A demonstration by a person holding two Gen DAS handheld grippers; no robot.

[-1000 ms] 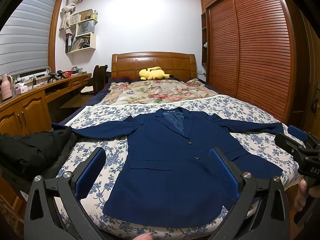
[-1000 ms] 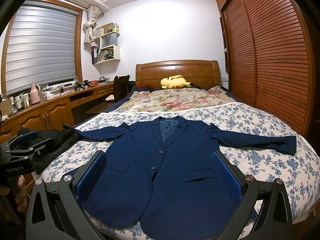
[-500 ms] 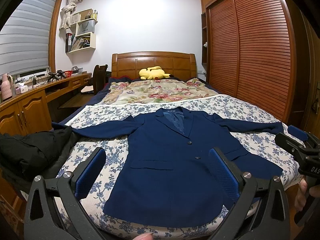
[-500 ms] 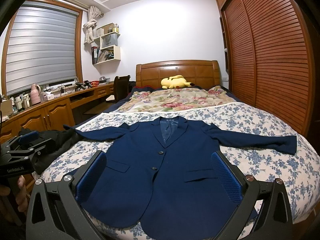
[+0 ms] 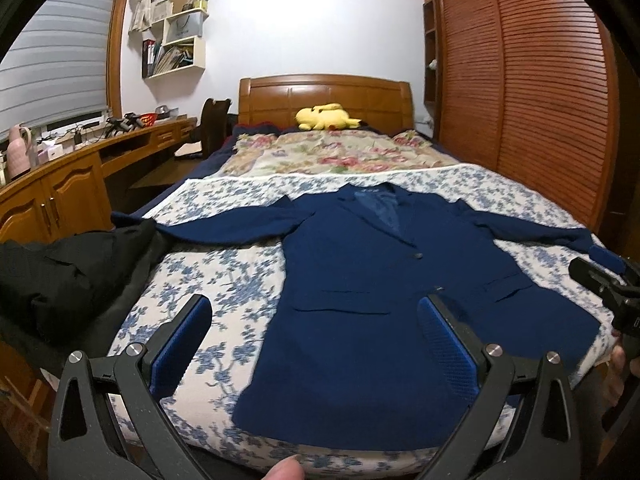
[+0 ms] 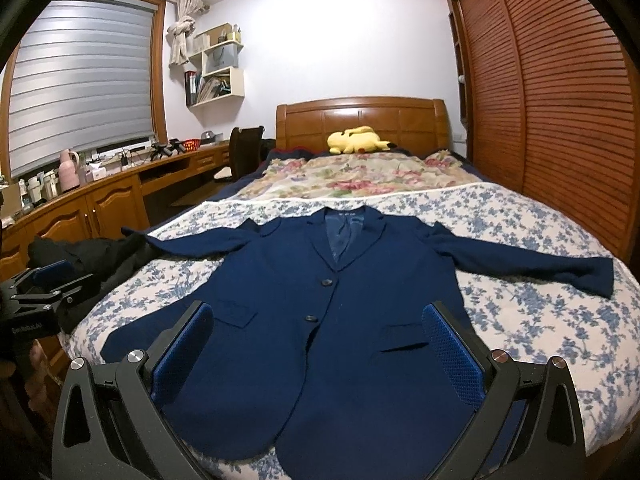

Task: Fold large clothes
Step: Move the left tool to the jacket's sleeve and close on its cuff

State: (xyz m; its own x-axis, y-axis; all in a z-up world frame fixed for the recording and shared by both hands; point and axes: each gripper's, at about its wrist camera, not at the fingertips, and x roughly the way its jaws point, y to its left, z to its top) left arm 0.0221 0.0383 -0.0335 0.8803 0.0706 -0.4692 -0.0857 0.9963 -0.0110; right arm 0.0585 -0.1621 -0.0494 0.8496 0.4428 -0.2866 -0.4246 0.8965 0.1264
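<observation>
Bedroom, wooden headboard (image 6: 360,114) and louvred wardrobe doors (image 6: 560,112) along one side. Bed (image 6: 520,320) covered in a blue-flowered sheet, serving as the folding surface. Navy blazer (image 6: 320,320) laid face up in the middle of it, buttoned, collar toward the headboard, both sleeves spread sideways; likely flattened like this so the sleeves can be brought in first. Hem lies at the near edge of the bed.

Left gripper (image 5: 316,344) held above the hem, fingers wide apart, nothing between them. Right gripper (image 6: 318,350) the same: wide apart and empty, hovering over the lower front panels. Neither touches cloth. Folding not yet begun, by the look of it.

Black garment (image 5: 60,280) heaped at the left edge of the bed, seemingly touching the left cuff, though the overlap is hard to read. Yellow plush toy (image 6: 358,140) by the headboard, well clear. Desk (image 6: 100,188) along the window wall
</observation>
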